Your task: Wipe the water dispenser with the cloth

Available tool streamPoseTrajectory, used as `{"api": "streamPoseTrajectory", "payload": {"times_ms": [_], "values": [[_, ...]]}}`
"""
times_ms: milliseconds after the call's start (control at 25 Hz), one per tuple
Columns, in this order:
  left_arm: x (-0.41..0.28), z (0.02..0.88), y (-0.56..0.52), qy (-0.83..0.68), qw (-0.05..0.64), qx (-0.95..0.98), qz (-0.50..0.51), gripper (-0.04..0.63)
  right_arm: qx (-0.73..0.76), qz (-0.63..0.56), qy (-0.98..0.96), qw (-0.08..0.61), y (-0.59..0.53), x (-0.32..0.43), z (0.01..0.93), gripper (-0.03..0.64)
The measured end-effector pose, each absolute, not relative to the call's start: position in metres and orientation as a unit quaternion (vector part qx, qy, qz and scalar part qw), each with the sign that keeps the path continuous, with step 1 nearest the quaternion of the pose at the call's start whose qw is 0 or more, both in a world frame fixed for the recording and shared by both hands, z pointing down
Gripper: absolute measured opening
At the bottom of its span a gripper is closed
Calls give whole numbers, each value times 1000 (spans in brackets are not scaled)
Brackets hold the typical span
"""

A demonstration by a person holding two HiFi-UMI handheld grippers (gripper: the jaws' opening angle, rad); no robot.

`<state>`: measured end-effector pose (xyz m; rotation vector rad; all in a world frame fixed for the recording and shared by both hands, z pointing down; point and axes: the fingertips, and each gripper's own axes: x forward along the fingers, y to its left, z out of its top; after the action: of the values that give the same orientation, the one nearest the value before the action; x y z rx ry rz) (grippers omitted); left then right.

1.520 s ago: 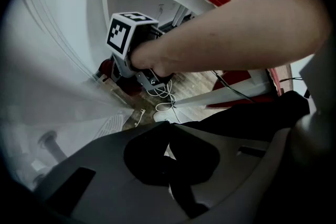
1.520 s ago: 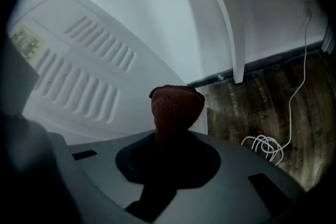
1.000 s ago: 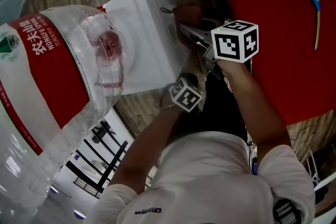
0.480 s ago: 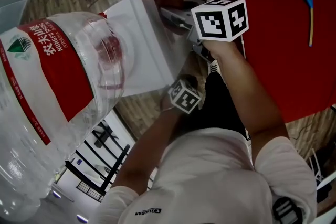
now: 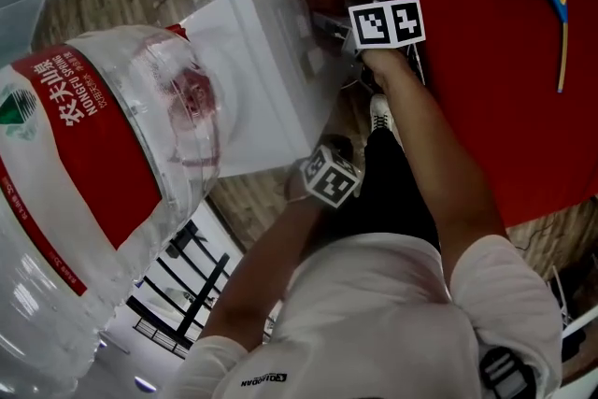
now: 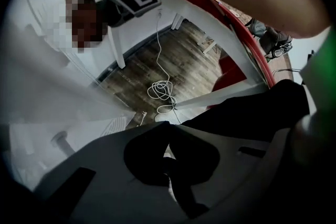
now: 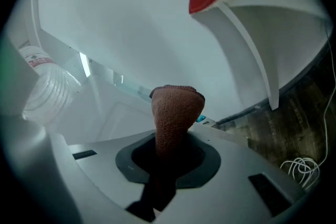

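Now right gripper (image 7: 159, 178) pinches cloth (image 7: 176, 113) near water dispenser (image 5: 257, 79), clear bottle (image 5: 93, 182) mounted.

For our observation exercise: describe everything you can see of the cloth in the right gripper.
The cloth is reddish-brown with a coarse woven texture. It is bunched into a fold with a rounded end, standing out from the right gripper, whose jaws are shut on its lower part. The white water dispenser lies behind it; contact cannot be told.

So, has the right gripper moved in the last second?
Yes. The right gripper, holding the cloth, has shifted up and left in head view, nearer the water dispenser.
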<state>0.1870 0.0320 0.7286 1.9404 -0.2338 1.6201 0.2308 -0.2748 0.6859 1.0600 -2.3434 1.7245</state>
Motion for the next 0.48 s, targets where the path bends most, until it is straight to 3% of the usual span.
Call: {"api": "streamPoseTrajectory", "payload": {"times_ms": [480], "values": [[184, 731, 44, -81, 297, 731, 609, -11, 393, 591, -696, 110, -268, 231, 831, 55]]}}
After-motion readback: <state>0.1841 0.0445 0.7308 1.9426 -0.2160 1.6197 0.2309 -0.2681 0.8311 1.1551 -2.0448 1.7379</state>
